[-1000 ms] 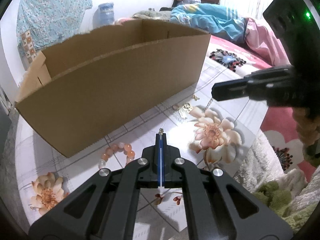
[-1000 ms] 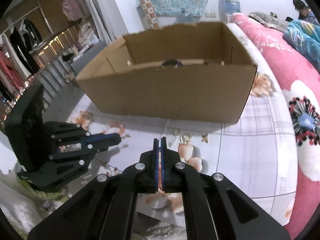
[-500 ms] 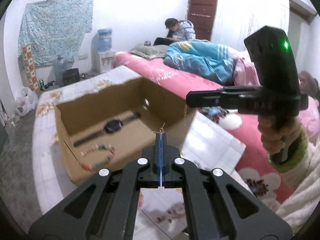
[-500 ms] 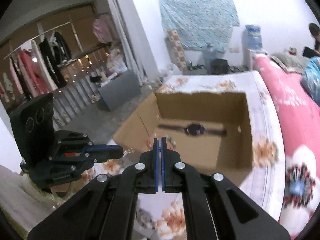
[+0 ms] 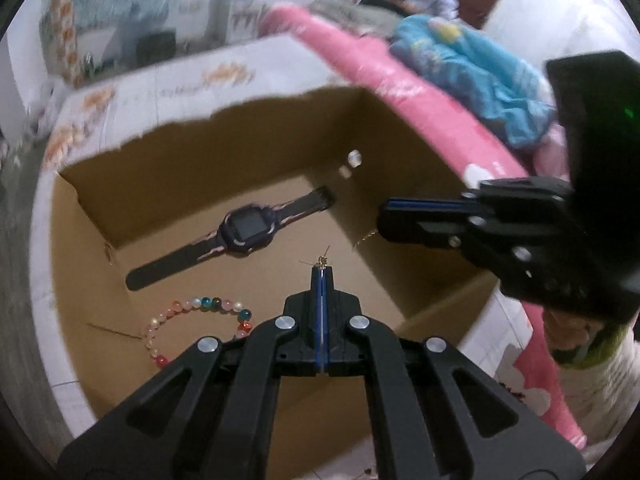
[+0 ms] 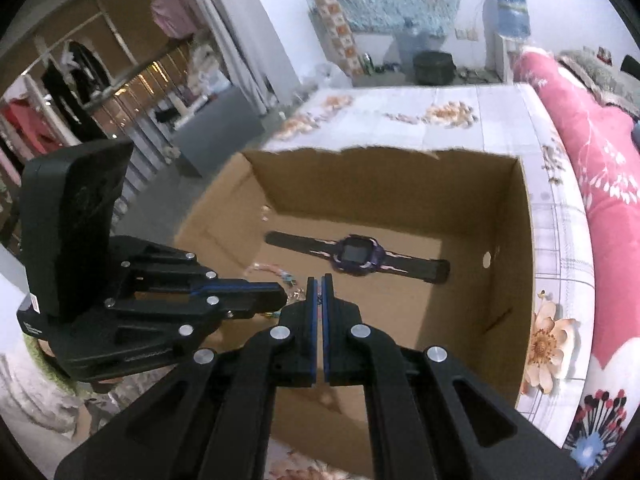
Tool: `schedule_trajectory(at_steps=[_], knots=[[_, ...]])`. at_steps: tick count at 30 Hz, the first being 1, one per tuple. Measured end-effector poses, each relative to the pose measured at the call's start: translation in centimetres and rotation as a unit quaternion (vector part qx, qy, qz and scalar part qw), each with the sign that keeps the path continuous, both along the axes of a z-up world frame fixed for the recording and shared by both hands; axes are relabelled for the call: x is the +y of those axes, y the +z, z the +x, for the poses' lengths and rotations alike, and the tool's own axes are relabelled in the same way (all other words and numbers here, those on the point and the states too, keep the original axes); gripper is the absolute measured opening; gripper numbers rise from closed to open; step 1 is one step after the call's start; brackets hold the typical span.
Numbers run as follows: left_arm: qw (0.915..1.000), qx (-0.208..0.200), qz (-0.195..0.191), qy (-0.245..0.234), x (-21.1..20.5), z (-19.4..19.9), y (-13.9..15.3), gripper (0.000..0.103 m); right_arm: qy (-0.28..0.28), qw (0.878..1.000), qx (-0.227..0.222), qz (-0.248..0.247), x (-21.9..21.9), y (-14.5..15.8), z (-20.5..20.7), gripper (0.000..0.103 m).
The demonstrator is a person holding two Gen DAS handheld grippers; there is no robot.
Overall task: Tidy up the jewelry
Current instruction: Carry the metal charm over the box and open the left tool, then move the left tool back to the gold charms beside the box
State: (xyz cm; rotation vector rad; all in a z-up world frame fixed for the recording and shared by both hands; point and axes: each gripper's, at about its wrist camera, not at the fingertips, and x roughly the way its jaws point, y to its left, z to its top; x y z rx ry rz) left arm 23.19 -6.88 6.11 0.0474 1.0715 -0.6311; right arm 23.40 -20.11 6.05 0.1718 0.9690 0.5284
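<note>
Left wrist view looks down into an open cardboard box (image 5: 208, 168) standing on a floral sheet (image 5: 132, 96), its far rim ragged and its walls steep on every side. The left gripper (image 5: 321, 270) hangs over the box's near half with its jaws pressed together on a small gold earring (image 5: 320, 261), whose fine hook pokes out past the tips toward the far wall. The right gripper (image 5: 386, 216) reaches in from the right above the box's right wall, jaws clenched, with a thin gold chain (image 5: 365, 239) dangling from its tip; what hangs on the chain's other end is too blurred to tell.

On the box floor a purple watch (image 5: 244, 234) lies flat, its strap running long from the lower left to the upper right, toward a corner. A beaded bracelet (image 5: 188, 320) curls just in front of it, partly hidden by the left gripper's body. The floor between the watch and the right wall is bare cardboard.

Right wrist view shows things the other misses: the box's right wall with a round hole (image 6: 487, 259), and both grippers' tips close together over the left part of the box. There the watch (image 6: 356, 255) runs left to right, and a narrow slit shows between the right gripper's (image 6: 319, 280) blue pads.
</note>
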Motion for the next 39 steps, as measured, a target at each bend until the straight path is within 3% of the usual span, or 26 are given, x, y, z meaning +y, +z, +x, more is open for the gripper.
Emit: schedule_trajectory(at_steps=[4,8,14,18,22,29,32,35,39], knots=[[0.9994,0.028,0.0,0.019,0.0,1.4,-1.5,0.005,-0.003,1.0,0.019,-0.006,-0.2,-1.2,1.2,0.003],[0.9992,0.029,-0.005,0.029,0.4,1.6,-1.8,0.01,-0.008,1.0,0.021,-0.006,-0.6,-1.6,1.5,0.003],[0.9989,0.019,-0.017,0.039,0.9,1.6,-1.4,0.011,-0.014,1.0,0.016,-0.006,-1.0,-1.5,1.2,0.006],[0.9985,-0.011,-0.027,0.046,1.8,0.5,0.0,0.016,-0.021,1.0,-0.001,-0.006,-1.2,-0.4,0.3,0.014],[0.9965,-0.069,-0.026,0.038,2.8,-2.5,2.2,0.021,-0.03,0.999,-0.033,0.001,-2.2,1.2,-2.4,0.029],[0.9851,-0.166,-0.046,0.003,5.2,-11.4,4.6,0.041,-0.041,0.992,-0.114,0.026,-5.1,3.7,-11.2,0.038],[0.9817,-0.176,-0.069,-0.021,5.6,-14.5,4.2,0.041,-0.044,0.99,-0.127,0.04,-5.9,3.3,-14.7,0.041],[0.9789,-0.176,-0.089,-0.053,5.0,-17.6,2.5,0.041,-0.051,0.992,-0.111,0.042,-5.9,1.2,-17.0,0.041],[0.9853,-0.135,-0.082,-0.066,2.9,-18.8,-1.3,0.041,-0.078,0.994,-0.069,0.036,-5.3,-2.4,-17.9,0.041]])
